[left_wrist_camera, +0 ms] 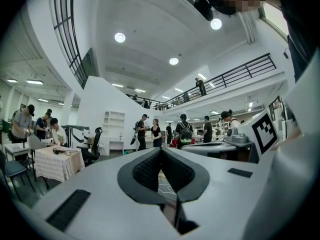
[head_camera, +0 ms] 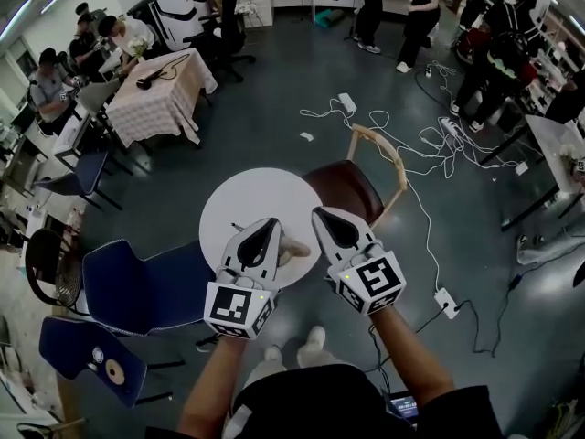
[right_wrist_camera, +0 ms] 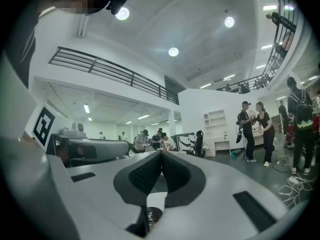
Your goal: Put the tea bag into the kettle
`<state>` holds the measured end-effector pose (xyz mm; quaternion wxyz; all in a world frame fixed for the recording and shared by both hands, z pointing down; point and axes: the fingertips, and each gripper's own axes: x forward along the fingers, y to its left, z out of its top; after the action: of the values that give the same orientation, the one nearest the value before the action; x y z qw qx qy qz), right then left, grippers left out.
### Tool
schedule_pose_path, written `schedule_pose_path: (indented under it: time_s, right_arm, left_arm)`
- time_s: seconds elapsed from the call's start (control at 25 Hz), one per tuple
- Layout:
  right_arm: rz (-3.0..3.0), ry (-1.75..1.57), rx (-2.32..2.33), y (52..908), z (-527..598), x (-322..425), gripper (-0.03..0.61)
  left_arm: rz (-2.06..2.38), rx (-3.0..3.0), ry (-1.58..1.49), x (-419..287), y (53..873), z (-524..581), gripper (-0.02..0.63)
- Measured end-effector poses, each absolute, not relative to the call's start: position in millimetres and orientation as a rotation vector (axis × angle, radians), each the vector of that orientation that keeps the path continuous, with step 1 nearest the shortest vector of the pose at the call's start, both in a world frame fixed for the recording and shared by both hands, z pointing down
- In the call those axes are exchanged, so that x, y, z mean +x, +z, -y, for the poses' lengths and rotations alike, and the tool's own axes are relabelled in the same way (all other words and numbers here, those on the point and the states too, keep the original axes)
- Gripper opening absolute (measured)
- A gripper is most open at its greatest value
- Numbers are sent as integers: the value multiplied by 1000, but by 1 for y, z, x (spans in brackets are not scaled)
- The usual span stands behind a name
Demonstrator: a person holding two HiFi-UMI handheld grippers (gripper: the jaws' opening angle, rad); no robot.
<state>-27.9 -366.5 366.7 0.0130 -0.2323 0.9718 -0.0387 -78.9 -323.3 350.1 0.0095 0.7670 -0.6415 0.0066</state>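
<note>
Both grippers are held side by side above a round white table [head_camera: 247,204]. My left gripper [head_camera: 272,223] is shut with nothing between its fingers, as the left gripper view [left_wrist_camera: 161,150] also shows. Beside it, my right gripper [head_camera: 321,214] is shut and empty too [right_wrist_camera: 161,153]. Both gripper views look level out across the room, not down at the table. A small beige thing [head_camera: 295,247] pokes out from under the left gripper; I cannot tell what it is. No tea bag or kettle shows plainly. A dark round shape [right_wrist_camera: 150,217] shows low through the right gripper's gap.
A brown chair with a wooden back [head_camera: 355,187] stands right behind the table. Blue chairs [head_camera: 137,286] are at its left. Cables [head_camera: 411,135] and a power strip [head_camera: 446,302] lie on the floor to the right. A cloth-covered table [head_camera: 160,94] and people are farther back.
</note>
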Motion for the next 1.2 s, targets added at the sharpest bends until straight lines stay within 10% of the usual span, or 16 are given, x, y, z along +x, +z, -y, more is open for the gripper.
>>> schedule_pose_path:
  time_s: [1.2]
  right_arm:
    - [-2991,-60,-754,343,166,-88,17]
  left_arm:
    - [1973,2490,-48,-137,336,127,15]
